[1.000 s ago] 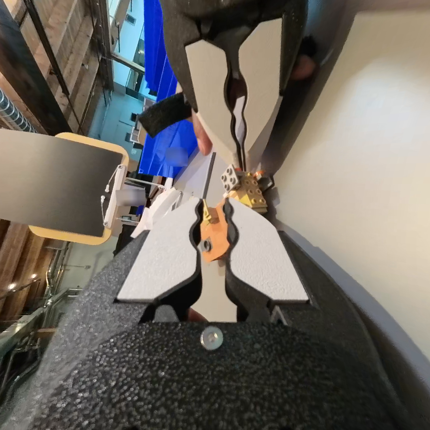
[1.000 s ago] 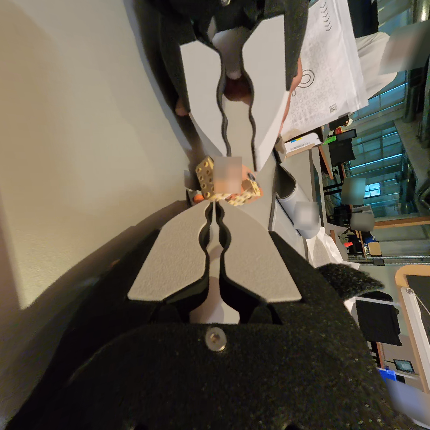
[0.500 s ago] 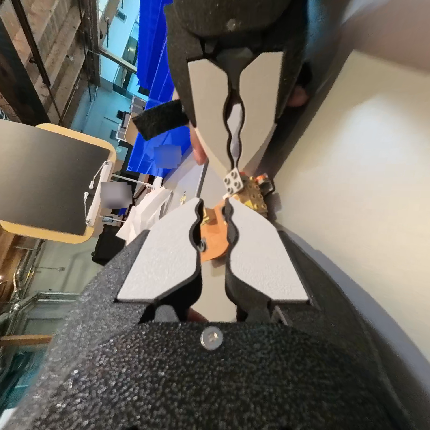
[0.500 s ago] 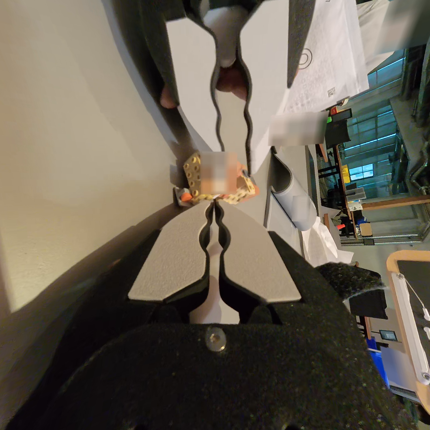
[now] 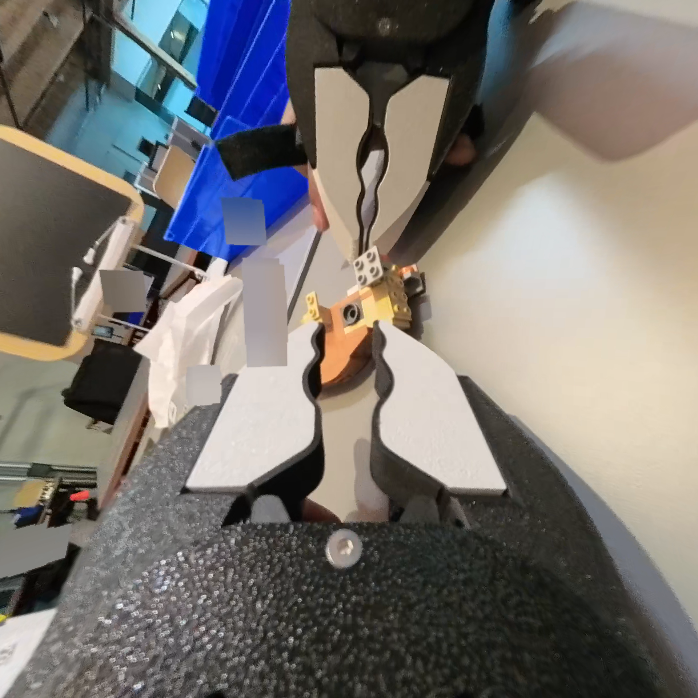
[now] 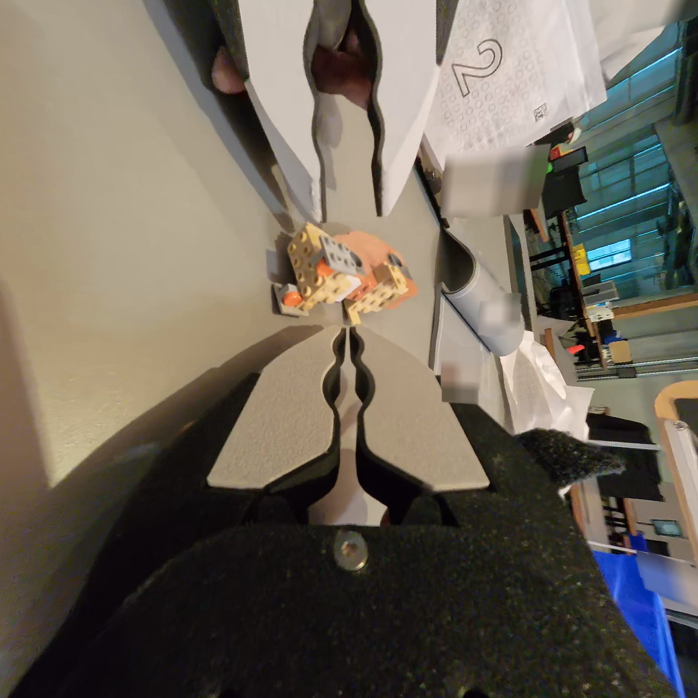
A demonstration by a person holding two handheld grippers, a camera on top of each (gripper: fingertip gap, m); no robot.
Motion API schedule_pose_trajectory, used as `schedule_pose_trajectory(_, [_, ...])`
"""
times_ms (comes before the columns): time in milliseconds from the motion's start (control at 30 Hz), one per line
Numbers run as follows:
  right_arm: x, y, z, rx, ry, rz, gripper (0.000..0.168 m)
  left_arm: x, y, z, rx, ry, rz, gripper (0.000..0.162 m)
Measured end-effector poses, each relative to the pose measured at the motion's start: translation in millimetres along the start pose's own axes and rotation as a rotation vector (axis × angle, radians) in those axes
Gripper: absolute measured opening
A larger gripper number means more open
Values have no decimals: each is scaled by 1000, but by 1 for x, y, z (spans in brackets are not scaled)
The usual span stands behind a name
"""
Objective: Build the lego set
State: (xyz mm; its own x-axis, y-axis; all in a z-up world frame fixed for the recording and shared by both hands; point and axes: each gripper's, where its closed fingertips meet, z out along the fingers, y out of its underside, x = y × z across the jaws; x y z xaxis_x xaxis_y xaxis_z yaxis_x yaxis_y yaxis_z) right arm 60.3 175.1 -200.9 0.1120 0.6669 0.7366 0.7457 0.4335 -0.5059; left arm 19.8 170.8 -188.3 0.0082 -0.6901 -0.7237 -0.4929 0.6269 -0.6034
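Note:
A small lego model of tan, orange and grey bricks lies on the beige table. A grey two-by-two plate sits on its top. My left gripper has its jaws a little apart, with the model's orange base between the tips. My right gripper faces it from the far side, shut, tips right by the grey plate. In the right wrist view the model and plate lie between my shut right gripper and the left gripper. Nothing shows between the right tips.
A small grey piece with an orange stud lies beside the model on the table. A white printed bag and a rolled grey mat lie past the model. Blue bins and a dark board stand beyond the table edge. The gap from one gripper's tips to the other's is roughly 5 cm.
My left jaws have opened slightly and the model has slid forward out of them, turning so a dark round hole faces the camera. The right gripper stays shut at the model.

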Motion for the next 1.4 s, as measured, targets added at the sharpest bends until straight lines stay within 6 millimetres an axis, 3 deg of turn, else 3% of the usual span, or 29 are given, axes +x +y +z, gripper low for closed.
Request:
schedule_pose_trajectory(100, [0,1,-3,-21,-32,80,8,2,0,-7,-30,27,-90,28])
schedule_pose_trajectory(267, [10,-2,-11,-48,40,208,9,5,-23,-12,-35,-13,-274,31])
schedule_pose_trajectory(367, [24,-5,-17,-31,152,294,10,11,-25,-3,-131,-49,-219,36])
schedule_pose_trajectory(533, [38,-5,-27,32,277,405,10,12,-8,7,-295,-81,-87,35])
schedule_pose_trajectory(833, [37,3,-26,1,278,387,10,12,-18,7,-286,-14,-80,37])
schedule_pose_trajectory(900, [35,6,-27,-6,273,377,10,4,-22,-1,-262,46,-86,36])
schedule_pose_trajectory(1000, [37,10,-29,-11,283,379,9,-33,-14,-9,-256,122,-133,35])
schedule_pose_trajectory(1067, [39,9,-31,7,284,394,9,-47,-8,-6,-238,276,-220,37])
schedule_pose_trajectory(1200, [36,7,-30,13,271,382,9,-40,-12,5,-152,656,-266,43])
schedule_pose_trajectory(1400, [33,5,-28,11,247,361,9,-38,13,22,-266,925,-174,49])
